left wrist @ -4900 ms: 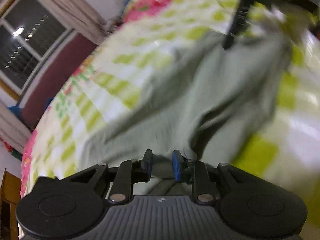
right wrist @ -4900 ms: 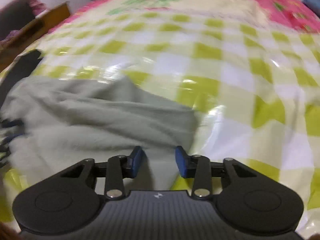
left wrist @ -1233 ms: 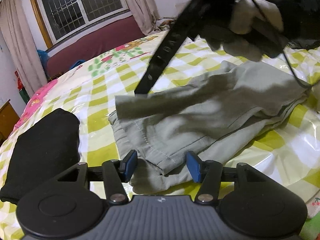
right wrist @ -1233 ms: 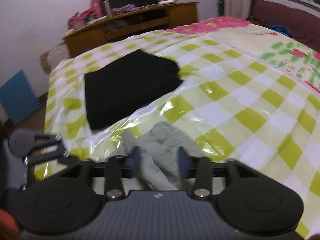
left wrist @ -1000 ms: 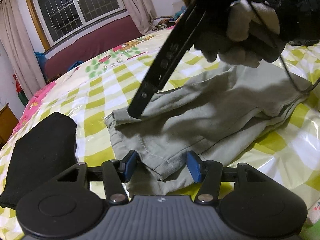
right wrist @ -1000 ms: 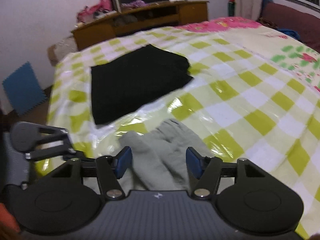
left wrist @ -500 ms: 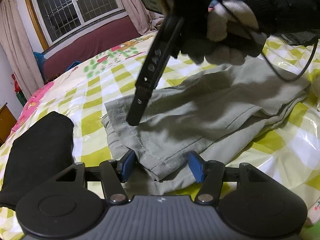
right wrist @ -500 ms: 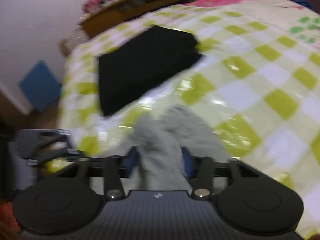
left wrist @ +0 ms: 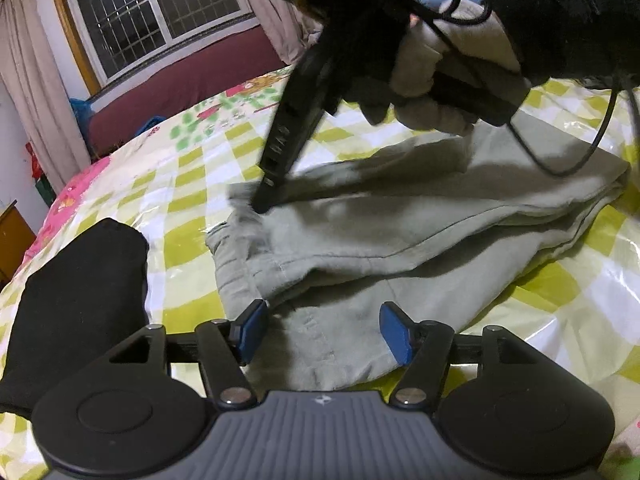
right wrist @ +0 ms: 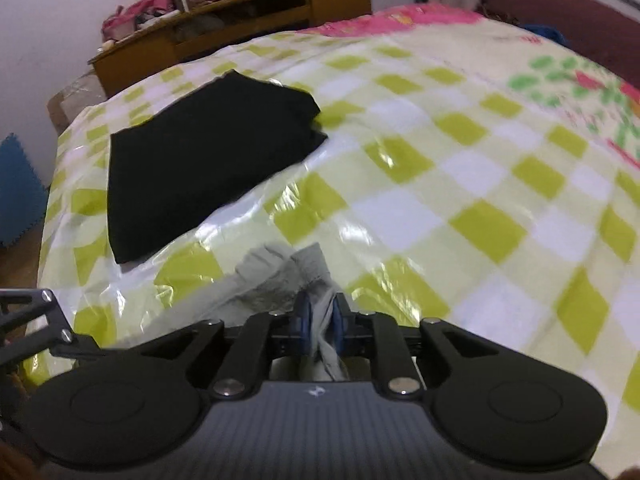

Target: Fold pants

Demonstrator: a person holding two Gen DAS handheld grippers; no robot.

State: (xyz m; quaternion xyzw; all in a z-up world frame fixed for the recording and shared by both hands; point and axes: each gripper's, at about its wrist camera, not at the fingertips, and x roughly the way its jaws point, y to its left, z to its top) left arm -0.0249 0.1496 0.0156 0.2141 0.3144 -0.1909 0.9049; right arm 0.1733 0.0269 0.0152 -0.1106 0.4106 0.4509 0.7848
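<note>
Left wrist footage is filled by the grey-green pants (left wrist: 400,220), which are laid folded on the bed (left wrist: 192,176) with its green-and-white checked cover. The left tool (left wrist: 324,334) is seen spread wide, its blue pads set on either side of the near hem of the pants without gripping it. Over the pants, the right tool (left wrist: 262,204) is held by a gloved hand (left wrist: 448,92), and its dark tip is pressed into the far hem edge. From the right wrist camera, the right tool (right wrist: 320,326) is shown clenched on a bunched fold of the pants (right wrist: 276,276), the cloth being pinched between the blue pads. A folded black garment (left wrist: 72,300) is seen lying to the left of the pants on the same cover, apart from them. Beyond the pants, a window (left wrist: 160,12) with curtains is visible behind the bed, and a wooden cabinet (right wrist: 240,20) is shown past the black garment.
</note>
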